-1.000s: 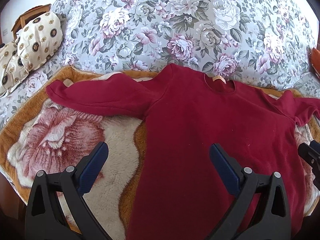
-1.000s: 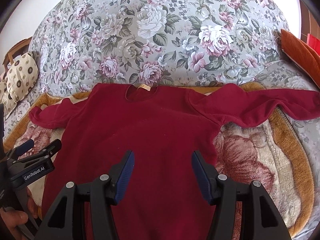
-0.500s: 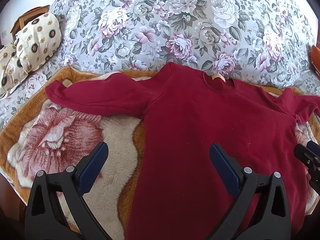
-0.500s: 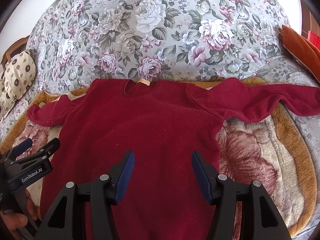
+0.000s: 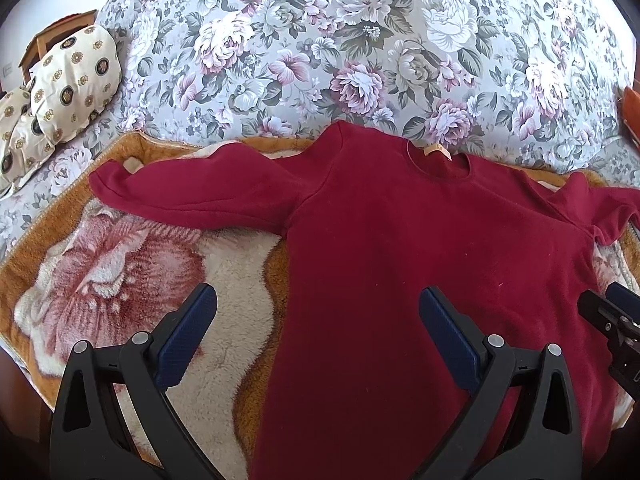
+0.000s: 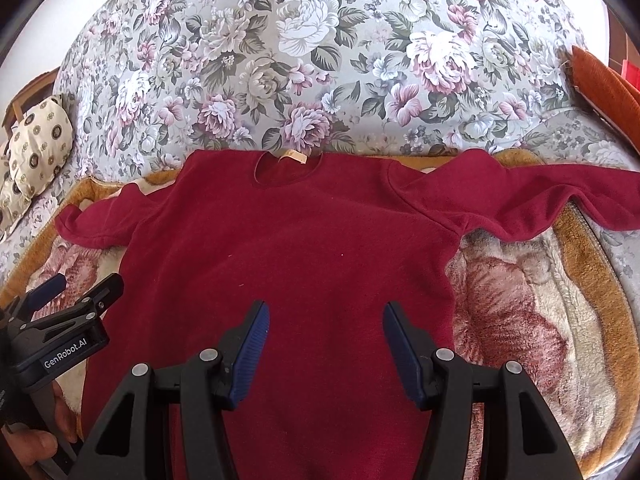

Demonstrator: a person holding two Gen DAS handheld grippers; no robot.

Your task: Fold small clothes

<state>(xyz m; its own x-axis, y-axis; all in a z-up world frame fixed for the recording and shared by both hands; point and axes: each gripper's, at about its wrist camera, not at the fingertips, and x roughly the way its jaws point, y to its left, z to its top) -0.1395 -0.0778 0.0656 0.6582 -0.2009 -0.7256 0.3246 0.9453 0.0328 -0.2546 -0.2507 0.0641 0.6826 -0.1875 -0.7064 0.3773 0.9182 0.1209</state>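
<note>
A dark red long-sleeved sweater (image 5: 400,248) lies flat, face up, on a fleece blanket, neck away from me, both sleeves spread out sideways. It also shows in the right wrist view (image 6: 304,248). My left gripper (image 5: 316,320) is open and empty, above the sweater's left edge near its lower body. My right gripper (image 6: 324,332) is open and empty, above the middle of the sweater's body. The left gripper also appears at the left of the right wrist view (image 6: 68,300). The sweater's hem is hidden below both views.
An orange-edged fleece blanket (image 5: 120,280) with a rose print lies under the sweater on a floral bedspread (image 5: 360,40). A cream patterned pillow (image 5: 68,80) lies at the far left. An orange cushion (image 6: 604,92) sits at the far right.
Both grippers have shifted slightly back and down over the sweater. Both jaws stayed open. The sweater has not moved.
</note>
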